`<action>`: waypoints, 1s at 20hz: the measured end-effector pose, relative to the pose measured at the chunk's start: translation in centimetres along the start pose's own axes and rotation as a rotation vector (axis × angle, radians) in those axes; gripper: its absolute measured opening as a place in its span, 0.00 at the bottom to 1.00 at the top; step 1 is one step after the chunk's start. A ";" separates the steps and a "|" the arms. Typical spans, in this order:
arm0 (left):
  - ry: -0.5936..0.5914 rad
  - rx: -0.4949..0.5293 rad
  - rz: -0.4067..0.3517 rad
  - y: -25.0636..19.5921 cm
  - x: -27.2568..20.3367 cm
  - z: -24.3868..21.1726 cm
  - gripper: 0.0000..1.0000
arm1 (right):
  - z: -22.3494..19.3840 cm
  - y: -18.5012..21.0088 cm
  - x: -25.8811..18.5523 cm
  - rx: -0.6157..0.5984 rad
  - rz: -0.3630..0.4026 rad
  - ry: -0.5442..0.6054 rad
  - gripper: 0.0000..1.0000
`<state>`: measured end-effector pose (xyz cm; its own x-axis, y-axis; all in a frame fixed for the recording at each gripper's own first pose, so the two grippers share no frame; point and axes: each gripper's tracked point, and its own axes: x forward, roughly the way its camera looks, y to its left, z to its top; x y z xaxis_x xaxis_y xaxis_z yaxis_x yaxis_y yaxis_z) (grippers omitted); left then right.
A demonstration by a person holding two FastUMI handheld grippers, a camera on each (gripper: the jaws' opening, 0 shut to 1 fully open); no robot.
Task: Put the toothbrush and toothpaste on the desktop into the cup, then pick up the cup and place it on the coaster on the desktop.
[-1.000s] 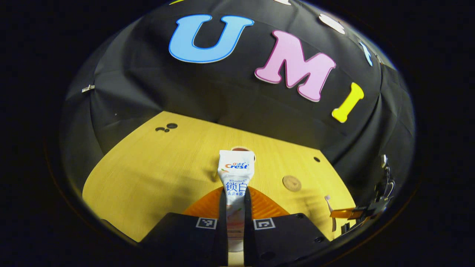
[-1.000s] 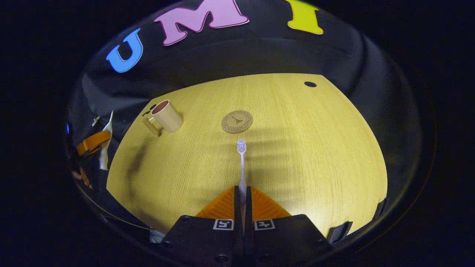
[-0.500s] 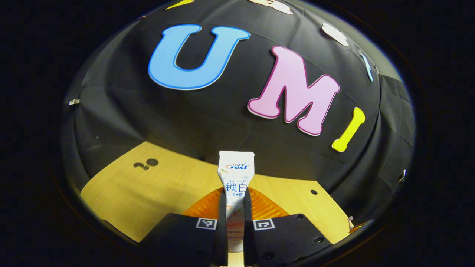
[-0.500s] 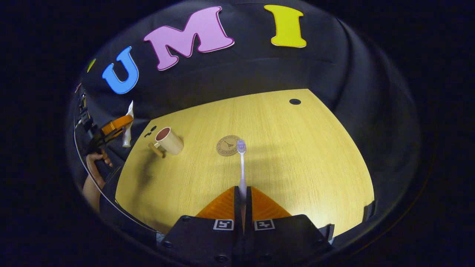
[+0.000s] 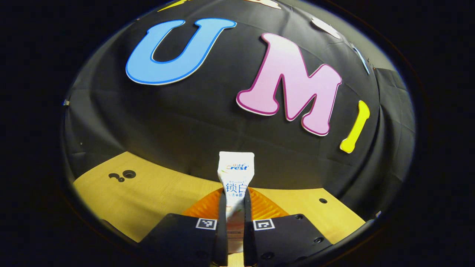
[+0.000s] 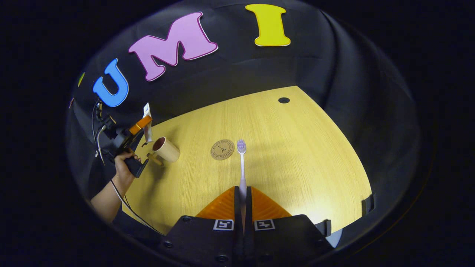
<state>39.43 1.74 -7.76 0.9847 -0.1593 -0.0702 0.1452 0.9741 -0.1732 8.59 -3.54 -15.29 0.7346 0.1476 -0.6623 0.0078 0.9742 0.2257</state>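
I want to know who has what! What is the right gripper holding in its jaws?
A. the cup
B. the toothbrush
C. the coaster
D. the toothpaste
B: in the right gripper view, the right gripper is shut on the toothbrush handle, bristles pointing away, while the cup and coaster sit on the desktop.

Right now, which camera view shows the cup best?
The right gripper view: the cup stands whole on the desktop, left of the coaster. The left gripper view looks over it at the toothpaste.
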 end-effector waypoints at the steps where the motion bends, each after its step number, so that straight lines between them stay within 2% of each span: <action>1: 0.005 -0.002 0.008 0.3 0.4 -0.7 0.21 | 0.1 -0.4 0.1 -0.005 -0.008 0.004 0.05; 5: 0.031 0.022 0.047 1.8 1.3 -3.3 0.22 | -0.4 -1.0 0.9 -0.013 -0.021 0.038 0.05; 10: 0.088 -0.001 0.037 1.9 0.5 -5.3 0.27 | -0.5 0.1 1.9 -0.032 -0.010 0.056 0.05; 15: 0.046 0.063 0.051 1.8 -5.3 -2.6 0.99 | 0.3 2.7 3.2 -0.032 0.036 0.040 0.05; 20: 0.091 0.088 0.080 3.3 -14.8 -2.8 0.97 | 3.0 7.3 5.4 -0.036 0.117 -0.011 0.05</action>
<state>25.03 6.88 -10.03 0.9813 -0.0906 -0.1699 0.0783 0.9939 -0.0775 14.68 3.88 -15.06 0.7365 0.2588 -0.6250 -0.1028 0.9560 0.2747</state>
